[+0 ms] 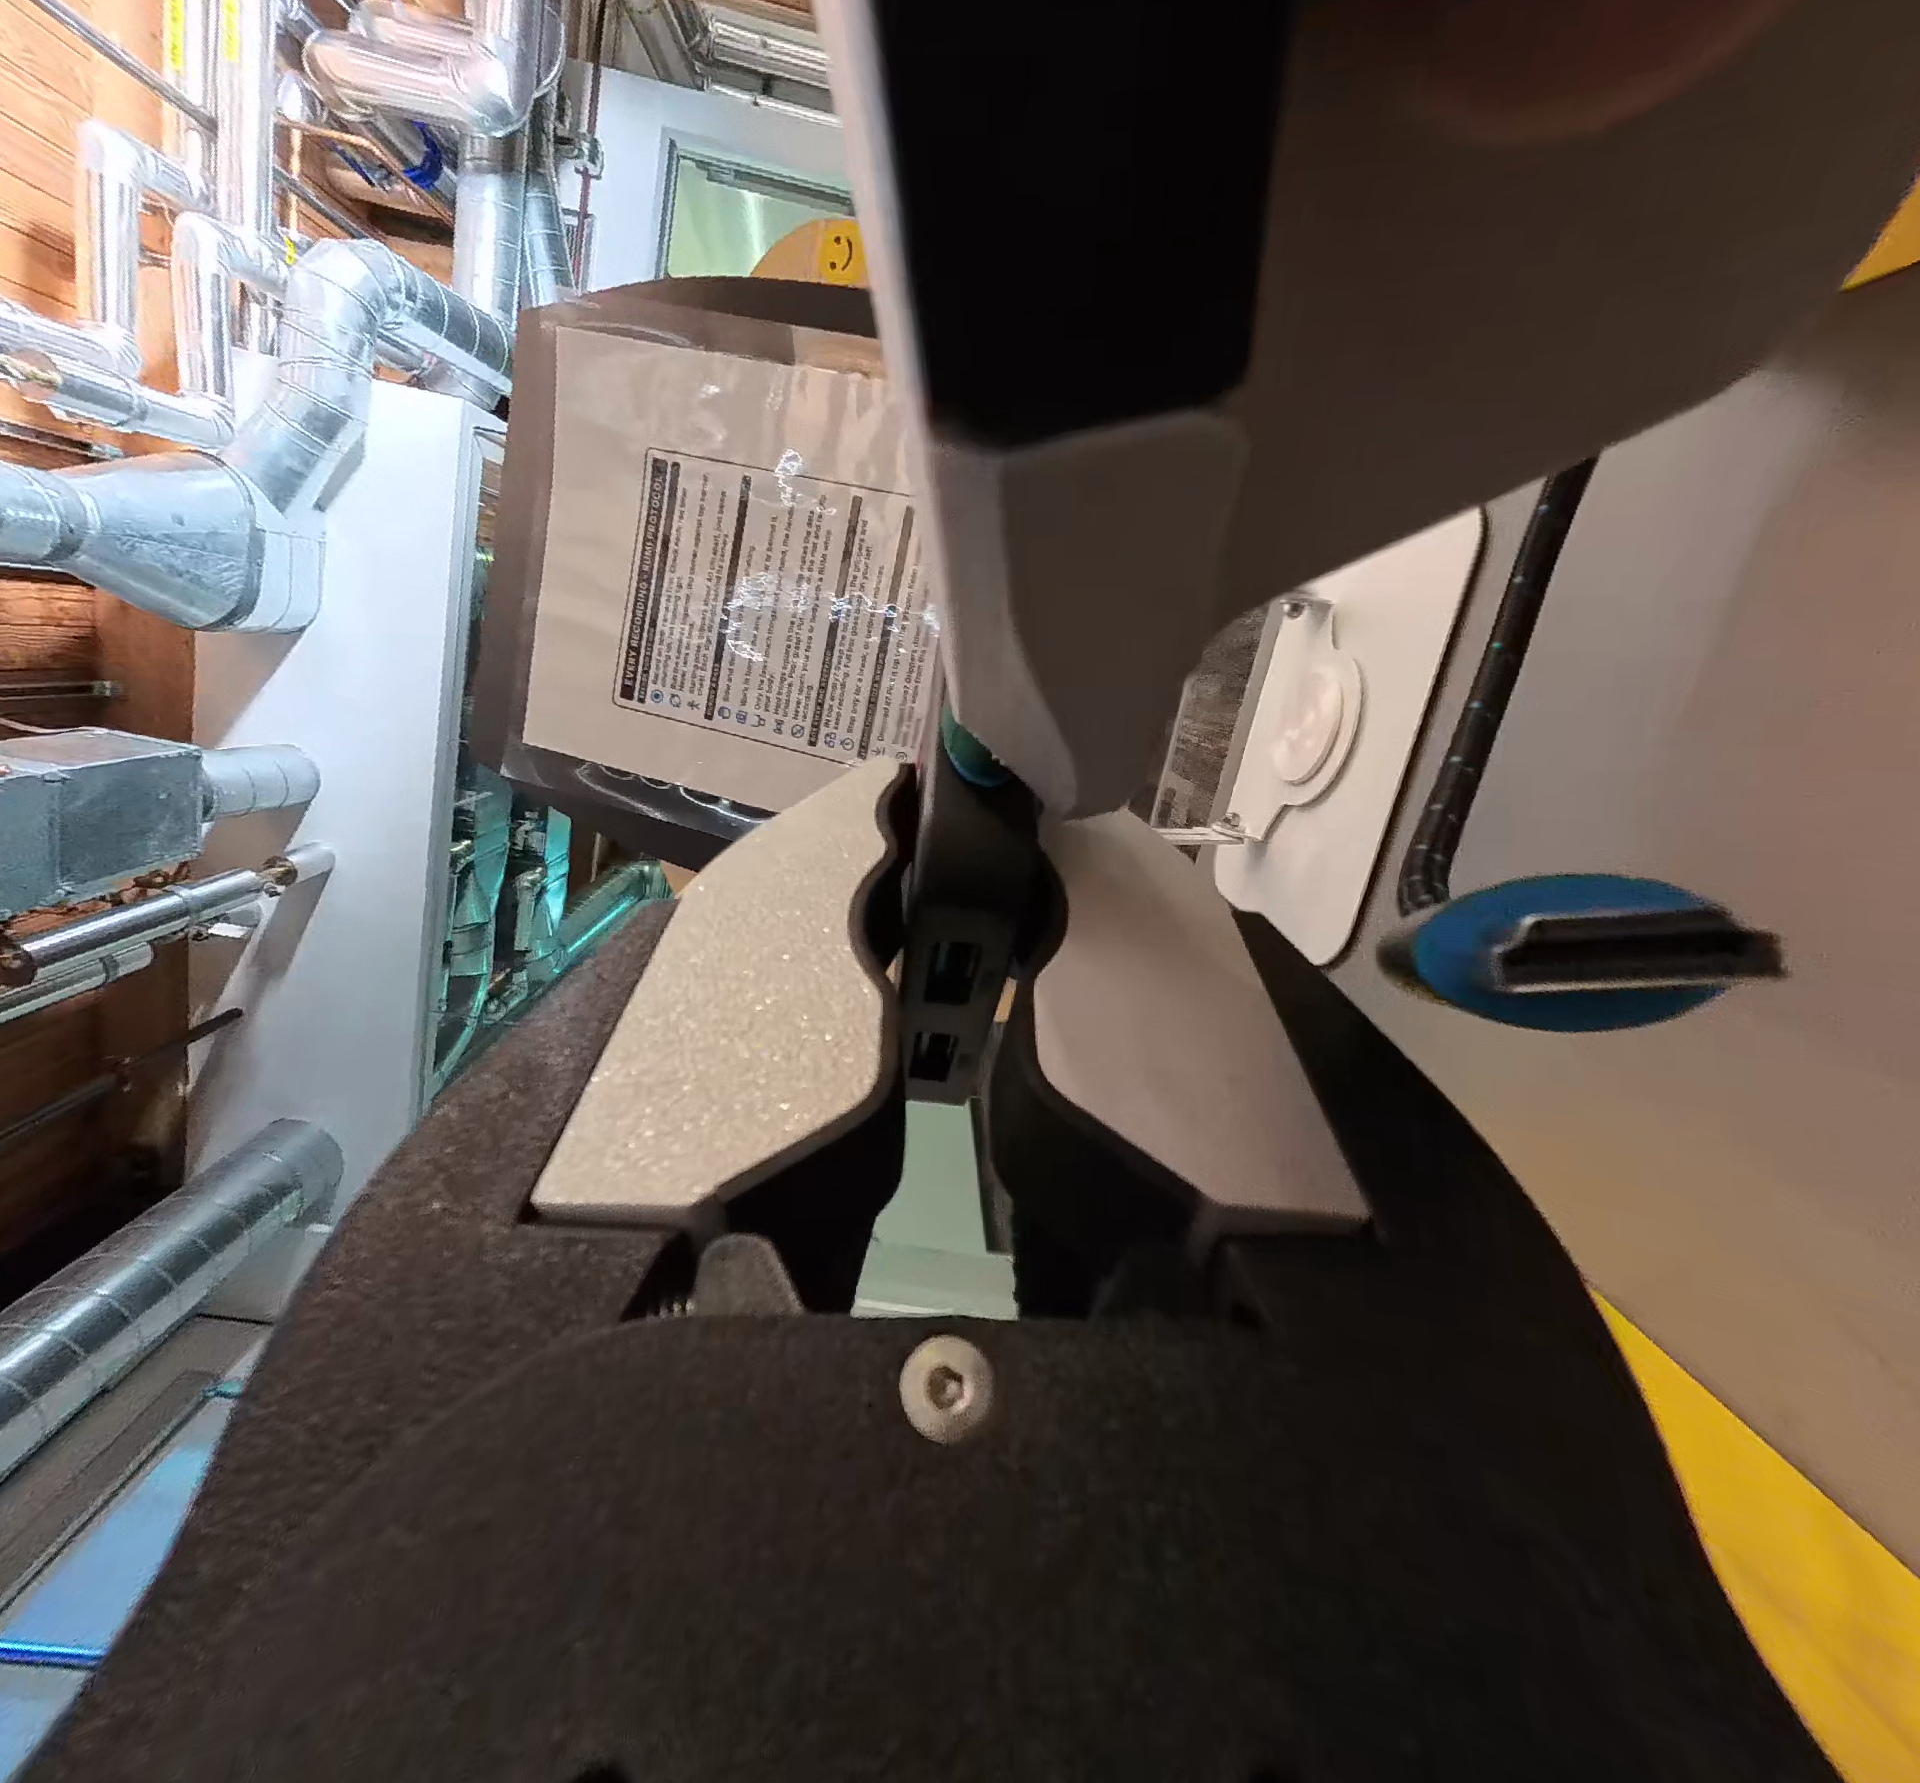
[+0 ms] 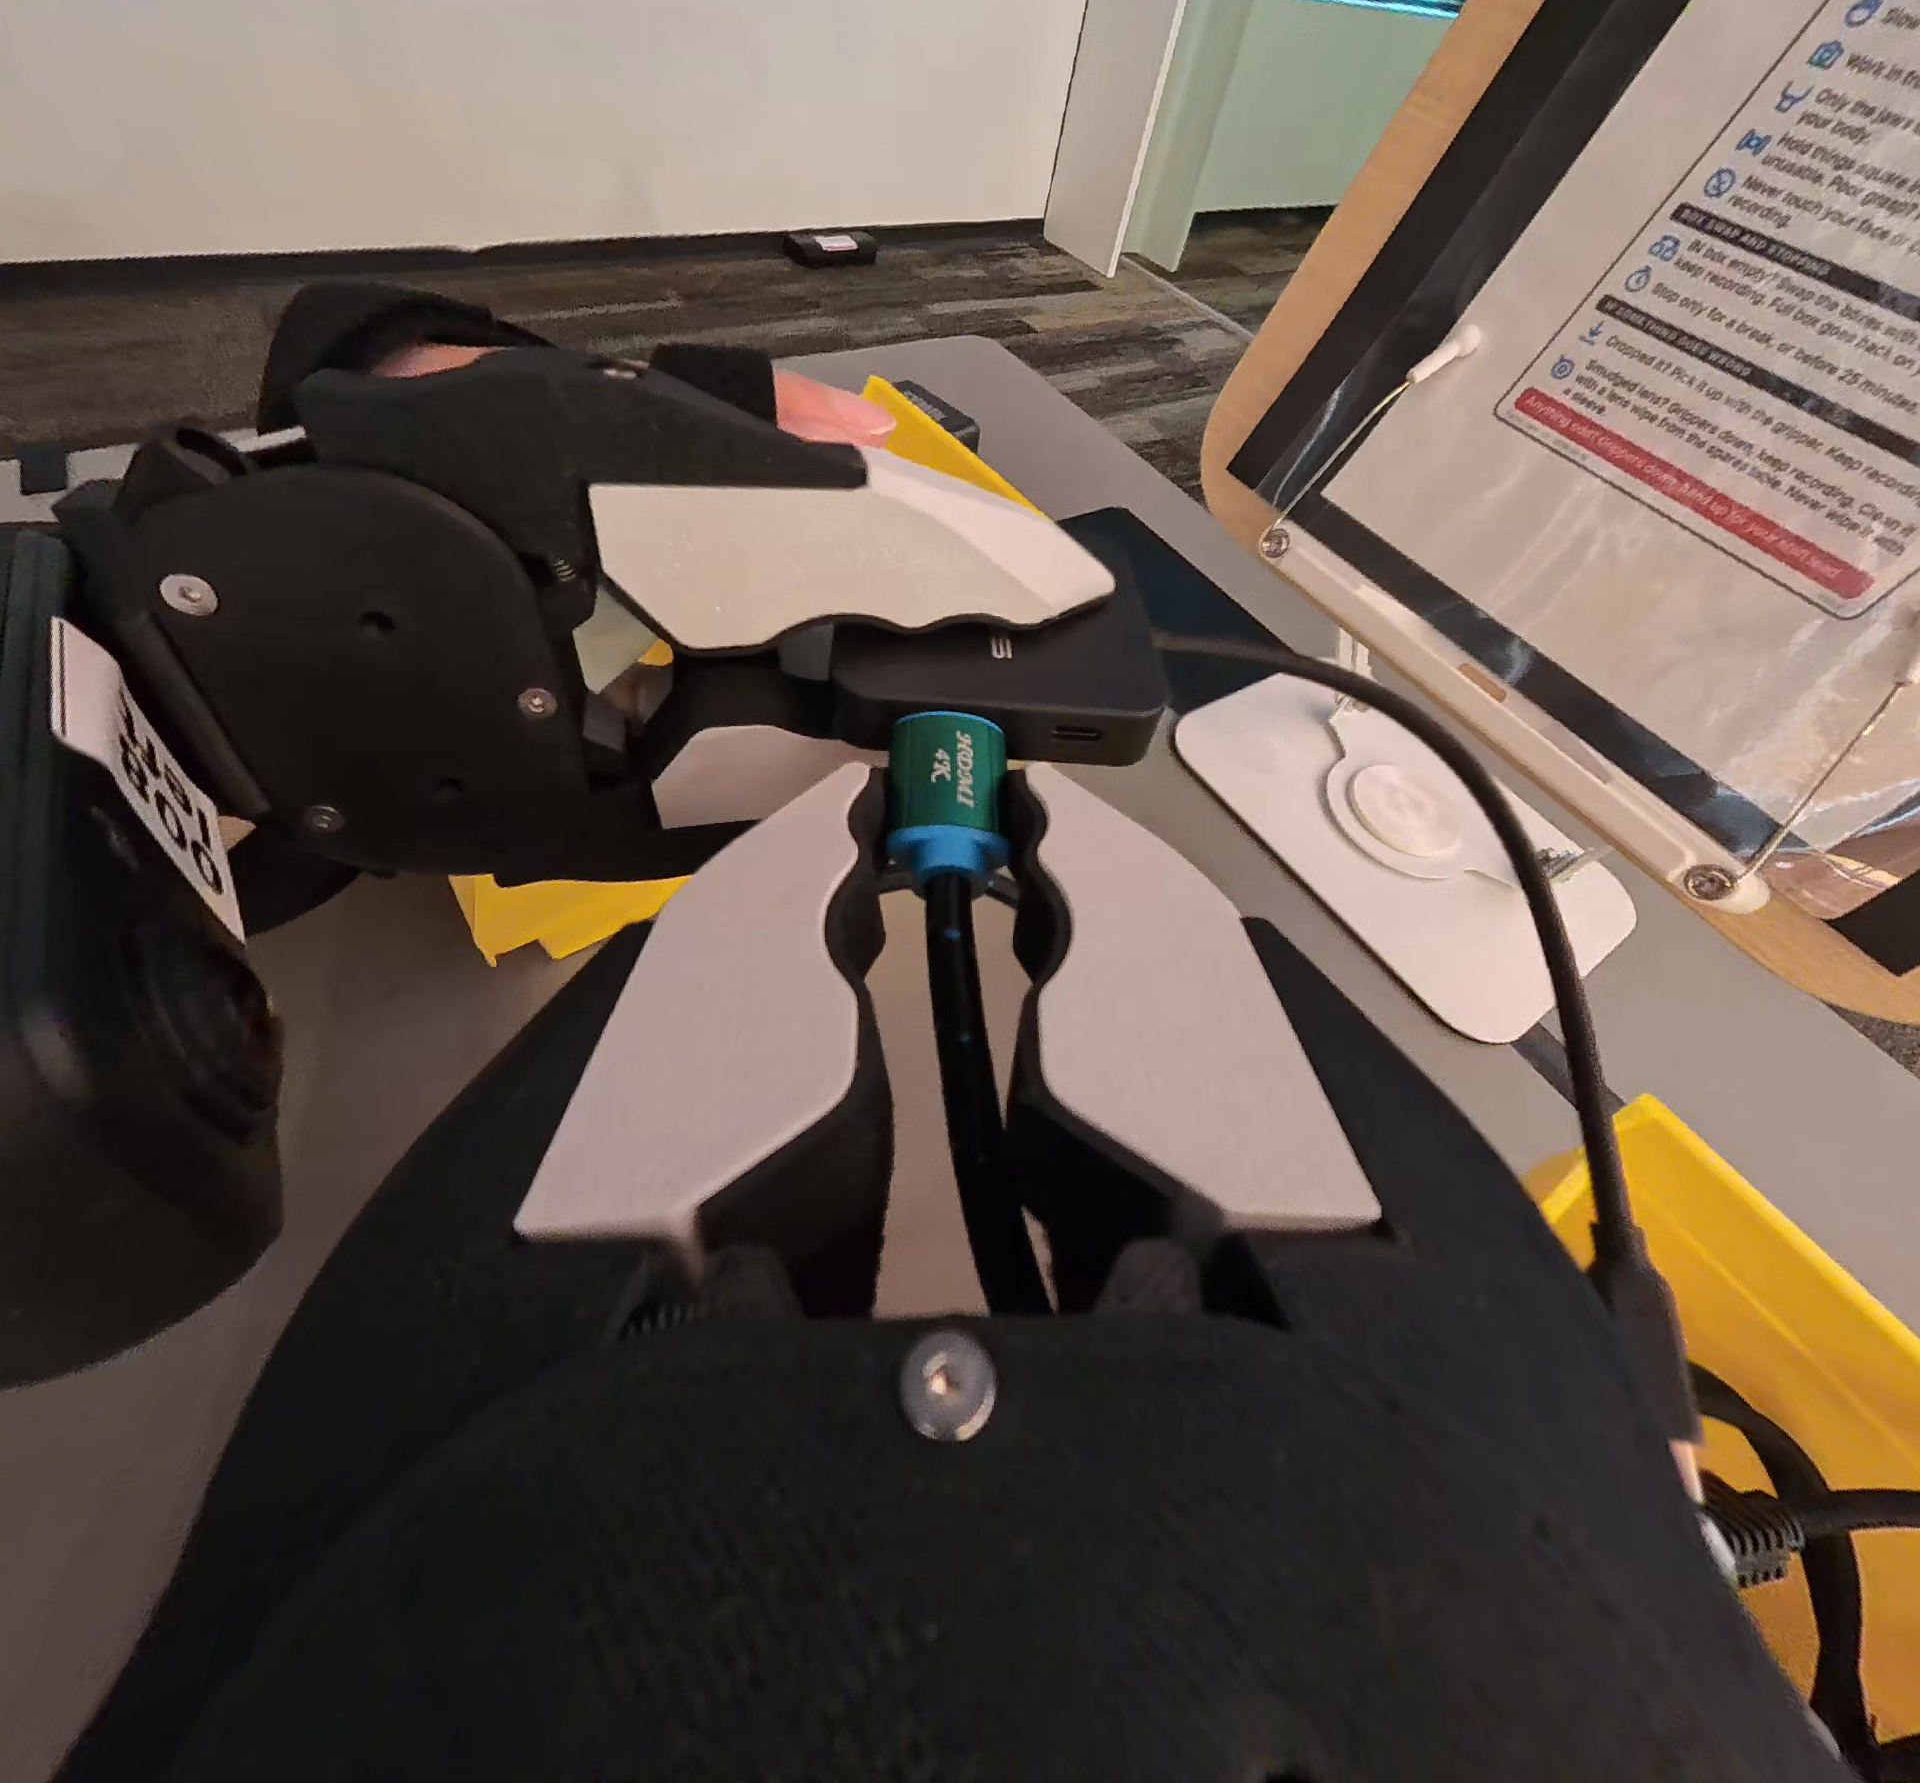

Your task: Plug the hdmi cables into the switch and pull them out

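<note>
Plug: green, blue collar, seated in the near side face of the switch (image 2: 997,684); plug (image 2: 948,779) lies straight ahead of my right gripper (image 2: 945,866).
Axis: plug's long axis runs along my right fingers (image 2: 727,1006), cable (image 2: 966,1058) trailing back between them.
Right gripper: pressed onto the plug at its collar; tips just short of the switch.
Left gripper: clamped flat on the switch (image 1: 951,944), one finger above, one below; left gripper (image 1: 961,923) holds it off the table (image 2: 1195,486).
Nearer hand: right is on the plug; left only braces.
Judgement: next pull should go straight back along the plug axis, or the port takes side load.
Second plug: blue (image 1: 1579,949), loose, lying free on the table to the right of the switch, well apart.
Thin cable: black lead (image 2: 1507,829) leaves the switch's far end, arcing toward the yellow bin (image 2: 1704,1245).
Writing: plug bears white lettering, switch a small mark, left gripper a printed tag, the propped sheet (image 2: 1683,310) at the table's far right edge printed text; none transcribed.
</note>
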The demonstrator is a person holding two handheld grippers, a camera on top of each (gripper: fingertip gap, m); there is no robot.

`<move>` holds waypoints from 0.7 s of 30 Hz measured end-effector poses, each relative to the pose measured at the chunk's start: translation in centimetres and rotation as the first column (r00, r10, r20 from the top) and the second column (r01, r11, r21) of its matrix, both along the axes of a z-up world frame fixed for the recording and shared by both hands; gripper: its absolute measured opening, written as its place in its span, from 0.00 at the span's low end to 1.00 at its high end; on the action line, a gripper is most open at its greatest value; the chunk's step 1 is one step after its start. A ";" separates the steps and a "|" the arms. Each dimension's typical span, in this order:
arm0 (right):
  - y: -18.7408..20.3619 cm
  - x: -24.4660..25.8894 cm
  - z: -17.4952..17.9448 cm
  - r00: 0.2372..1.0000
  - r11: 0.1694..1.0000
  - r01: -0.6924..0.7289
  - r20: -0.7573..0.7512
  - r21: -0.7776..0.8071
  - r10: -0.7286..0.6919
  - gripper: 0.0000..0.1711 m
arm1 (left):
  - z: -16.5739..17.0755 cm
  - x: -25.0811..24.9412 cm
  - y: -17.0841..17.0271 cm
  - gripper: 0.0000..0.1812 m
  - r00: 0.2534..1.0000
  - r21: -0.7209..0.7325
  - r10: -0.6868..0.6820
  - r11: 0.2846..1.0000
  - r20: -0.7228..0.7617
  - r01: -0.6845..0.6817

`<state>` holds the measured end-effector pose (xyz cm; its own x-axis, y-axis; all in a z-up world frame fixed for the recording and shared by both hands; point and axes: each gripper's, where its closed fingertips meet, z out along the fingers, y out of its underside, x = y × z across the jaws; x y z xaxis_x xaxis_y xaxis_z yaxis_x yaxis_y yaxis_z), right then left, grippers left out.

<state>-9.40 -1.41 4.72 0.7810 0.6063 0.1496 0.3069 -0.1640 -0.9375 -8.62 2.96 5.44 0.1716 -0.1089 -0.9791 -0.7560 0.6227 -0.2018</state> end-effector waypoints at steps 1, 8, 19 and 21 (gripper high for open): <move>0.0 0.0 -0.1 1.000 1.000 0.000 -0.003 -0.008 -0.001 0.13 | -0.1 0.0 0.0 0.08 1.000 -0.009 0.000 1.000 -0.004 0.000; -0.3 0.0 0.0 0.997 0.997 -0.029 -0.069 -0.077 0.024 0.13 | -0.2 0.0 -0.2 0.09 1.000 -0.054 -0.011 0.998 -0.009 0.011; -1.3 -0.4 1.2 0.999 0.999 -0.036 -0.022 -0.009 0.036 0.13 | 1.0 -0.3 -1.0 0.09 1.000 -0.057 -0.030 0.998 0.008 0.031; -1.5 -0.4 1.7 0.997 0.999 -0.052 -0.062 0.003 0.052 0.13 | 1.5 -0.3 -1.4 0.09 0.999 -0.014 -0.026 1.000 0.020 0.026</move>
